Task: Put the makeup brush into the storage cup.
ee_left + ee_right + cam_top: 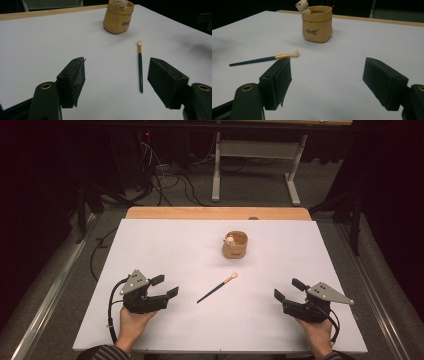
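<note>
The table (165, 240) is seen covered by a plain white sheet, with a strip of bare wood left showing along its far edge. A tan pouch-shaped cup (235, 245) with a small bear figure (230, 240) at its rim is recorded upright on the far half of the table, a little right of centre. A paintbrush (217, 288) with a dark handle, gold ferrule and pale bristles is found lying flat near the middle of the table, well apart from the cup on its near side, bristle end turned toward the cup. The left hand-held gripper (165, 286) is held low near the near left corner of the table, jaws spread wide with nothing between them; in the left gripper view the paintbrush (140, 67) is seen on the sheet just ahead of the jaws, untouched. The right hand-held gripper (289, 289) is held near the near right corner, likewise wide open and empty, with the paintbrush (264, 59) and cup (317, 23) ahead of it in the right gripper view. Beyond the table the room is noted as dark: grey carpeted floor (250, 187), a tangle of cables (170, 177) at the far left, and the white legs of a second desk (255, 160) behind. A metal rail (50, 290) is noted along the floor on the left side.
</note>
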The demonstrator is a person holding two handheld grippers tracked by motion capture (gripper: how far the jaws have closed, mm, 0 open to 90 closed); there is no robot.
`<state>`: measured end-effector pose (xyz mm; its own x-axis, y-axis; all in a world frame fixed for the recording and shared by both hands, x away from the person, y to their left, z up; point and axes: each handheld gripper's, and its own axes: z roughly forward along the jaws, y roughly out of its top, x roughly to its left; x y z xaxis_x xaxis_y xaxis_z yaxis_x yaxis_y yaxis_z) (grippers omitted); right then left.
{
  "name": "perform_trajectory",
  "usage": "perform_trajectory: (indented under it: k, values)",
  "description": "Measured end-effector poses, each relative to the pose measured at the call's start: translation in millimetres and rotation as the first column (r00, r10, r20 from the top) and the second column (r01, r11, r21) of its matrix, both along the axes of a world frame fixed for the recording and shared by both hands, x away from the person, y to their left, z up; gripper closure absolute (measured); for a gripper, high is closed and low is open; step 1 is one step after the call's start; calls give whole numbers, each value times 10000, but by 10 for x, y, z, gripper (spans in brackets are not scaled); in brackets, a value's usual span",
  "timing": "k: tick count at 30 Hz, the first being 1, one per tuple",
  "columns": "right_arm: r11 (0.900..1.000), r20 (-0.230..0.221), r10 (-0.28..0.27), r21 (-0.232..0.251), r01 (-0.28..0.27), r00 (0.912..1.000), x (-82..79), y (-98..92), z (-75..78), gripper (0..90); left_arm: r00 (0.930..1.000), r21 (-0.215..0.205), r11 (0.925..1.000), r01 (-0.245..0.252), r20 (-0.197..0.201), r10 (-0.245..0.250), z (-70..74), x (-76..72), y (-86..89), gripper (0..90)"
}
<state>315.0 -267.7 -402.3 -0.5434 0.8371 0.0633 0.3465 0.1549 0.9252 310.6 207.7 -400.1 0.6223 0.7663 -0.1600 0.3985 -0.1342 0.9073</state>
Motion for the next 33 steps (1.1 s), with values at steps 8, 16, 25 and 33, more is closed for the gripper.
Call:
perform_trajectory:
  k: [8,16,25,33]
  values:
    - [10000,-114,-30,-4,30,9999,13,13,-9,249,10000,10,10000,-57,-77,57,-3,5,8,311]
    - [10000,-150,33,-50,-33,9999,19,13,-15,252,9999,105,9999,-48,-133,49,-10,23,-5,309]
    - [9999,-118,149,-60,-150,9998,18,14,-13,254,9998,135,9999,-100,-142,101,-11,34,-11,309]
    - [9998,-185,144,-114,-146,9997,25,25,-18,256,9999,144,9999,58,-160,-56,-9,30,-70,309]
